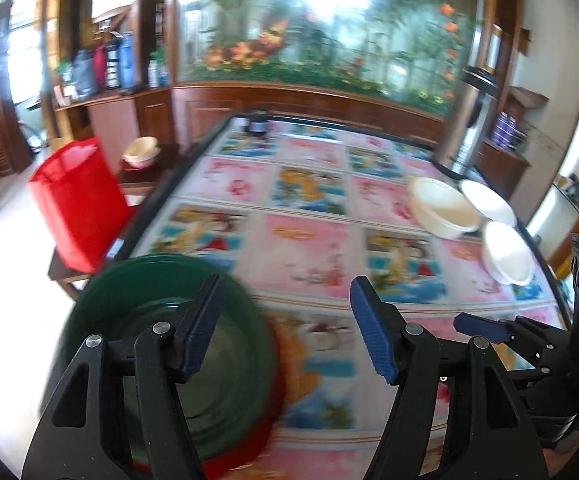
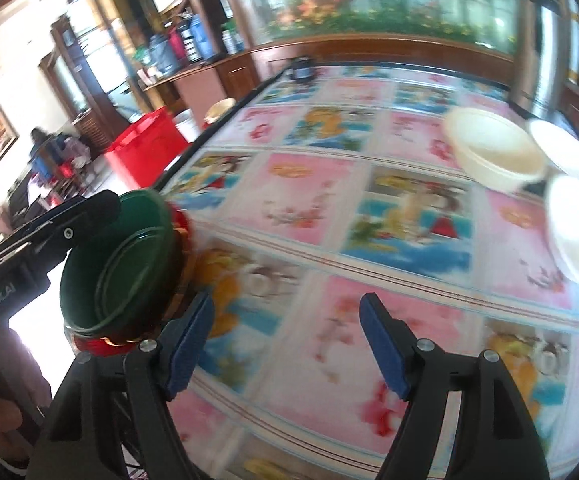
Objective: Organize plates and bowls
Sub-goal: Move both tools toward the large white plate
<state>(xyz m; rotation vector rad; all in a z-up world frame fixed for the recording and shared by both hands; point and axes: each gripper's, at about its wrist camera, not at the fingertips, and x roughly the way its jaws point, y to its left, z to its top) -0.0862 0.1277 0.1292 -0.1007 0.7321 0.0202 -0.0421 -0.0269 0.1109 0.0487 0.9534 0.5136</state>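
Green bowl [image 1: 161, 344] sits on top of a red dish [image 1: 233, 460] at the near left corner of the table [image 1: 313, 240], whose top is covered in a pink and blue cartoon-patterned cloth. My left gripper [image 1: 287, 328] hangs over that stack with its blue-padded fingers spread wide, one pad above the bowl's inside, the other out over bare cloth; nothing between them. My right gripper [image 2: 289, 344] is just beside the stack on its right, fingers likewise spread and gripping nothing. From the right wrist view the green bowl [image 2: 117, 264] looks tilted, with the red dish [image 2: 101, 346] showing under its rim and the left gripper [image 2: 69, 216] at its far edge. Across the table from the stack, near the right edge: a cream bowl [image 1: 443, 210] and two white plates [image 1: 487, 200] [image 1: 507, 252], close together. Red bag [image 1: 79, 204] stands off the table's left side. Both views are motion-blurred.
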